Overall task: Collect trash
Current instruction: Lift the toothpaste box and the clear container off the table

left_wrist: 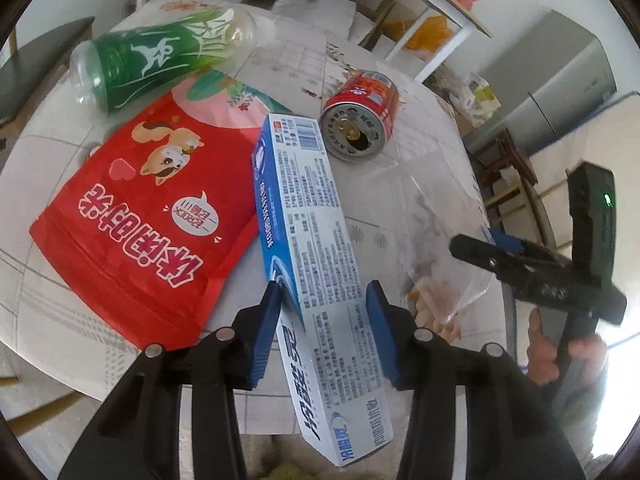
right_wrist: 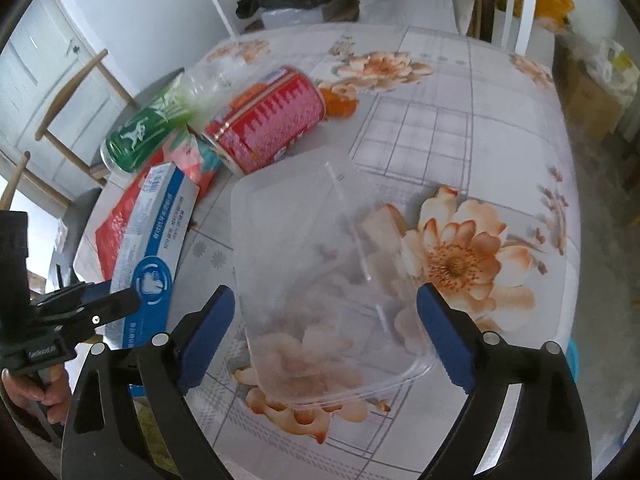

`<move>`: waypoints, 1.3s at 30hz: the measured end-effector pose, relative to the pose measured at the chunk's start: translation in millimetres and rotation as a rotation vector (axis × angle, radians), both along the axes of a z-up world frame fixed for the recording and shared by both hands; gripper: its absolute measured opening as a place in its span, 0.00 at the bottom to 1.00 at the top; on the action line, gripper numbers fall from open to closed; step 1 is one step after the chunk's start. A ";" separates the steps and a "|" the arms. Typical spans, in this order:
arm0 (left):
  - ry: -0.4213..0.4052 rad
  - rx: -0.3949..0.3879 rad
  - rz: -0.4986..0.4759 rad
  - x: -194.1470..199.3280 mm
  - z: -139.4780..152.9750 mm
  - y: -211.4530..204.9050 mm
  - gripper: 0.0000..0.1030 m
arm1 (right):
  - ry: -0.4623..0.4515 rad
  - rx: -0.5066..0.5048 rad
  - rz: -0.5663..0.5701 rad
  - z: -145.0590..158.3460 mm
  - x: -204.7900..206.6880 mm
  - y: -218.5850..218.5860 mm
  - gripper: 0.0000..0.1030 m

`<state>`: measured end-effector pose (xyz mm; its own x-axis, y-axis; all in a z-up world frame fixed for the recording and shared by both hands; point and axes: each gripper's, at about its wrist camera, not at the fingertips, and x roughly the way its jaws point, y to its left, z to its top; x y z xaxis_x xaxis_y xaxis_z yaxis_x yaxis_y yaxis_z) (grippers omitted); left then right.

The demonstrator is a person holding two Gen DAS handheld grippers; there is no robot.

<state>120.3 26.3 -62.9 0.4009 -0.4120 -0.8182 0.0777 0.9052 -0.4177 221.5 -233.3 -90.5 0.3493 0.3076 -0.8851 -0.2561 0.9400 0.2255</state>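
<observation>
My left gripper (left_wrist: pixel 326 320) is shut on a blue-and-white toothpaste box (left_wrist: pixel 308 248), its blue pads touching both long sides; the box also shows in the right wrist view (right_wrist: pixel 154 236). A red snack pouch (left_wrist: pixel 148 216), a green-labelled plastic bottle (left_wrist: pixel 160 56) and a red can (left_wrist: pixel 362 114) lie on the flowered tablecloth (right_wrist: pixel 460 120). My right gripper (right_wrist: pixel 326 338) is open, its pads on either side of a clear plastic lid (right_wrist: pixel 320 264) lying on the table, with small gaps on both sides. The right gripper (left_wrist: pixel 480 248) shows at the right of the left wrist view.
A wooden chair (right_wrist: pixel 72 92) stands beyond the table's left edge. A white shelf frame (left_wrist: pixel 432 12) with orange and red bags, a grey cabinet (left_wrist: pixel 560 80) and cardboard boxes (right_wrist: pixel 592 96) stand beyond the far side.
</observation>
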 end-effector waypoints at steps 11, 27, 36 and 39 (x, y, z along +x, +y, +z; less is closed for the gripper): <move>-0.066 0.054 -0.080 -17.3 3.8 8.2 0.38 | -0.027 -0.138 0.042 -7.9 -7.6 16.8 0.82; -0.151 0.100 -0.287 -17.6 3.1 -38.6 0.38 | 0.025 -0.055 -0.307 -7.1 -45.3 -51.6 0.83; -0.168 0.110 -0.326 0.0 1.8 -59.6 0.38 | 0.053 -0.025 -0.302 -3.8 -32.8 -65.1 0.89; -0.165 0.104 -0.324 2.0 0.9 -59.2 0.38 | 0.040 -0.088 -0.281 -6.7 -36.2 -56.3 0.92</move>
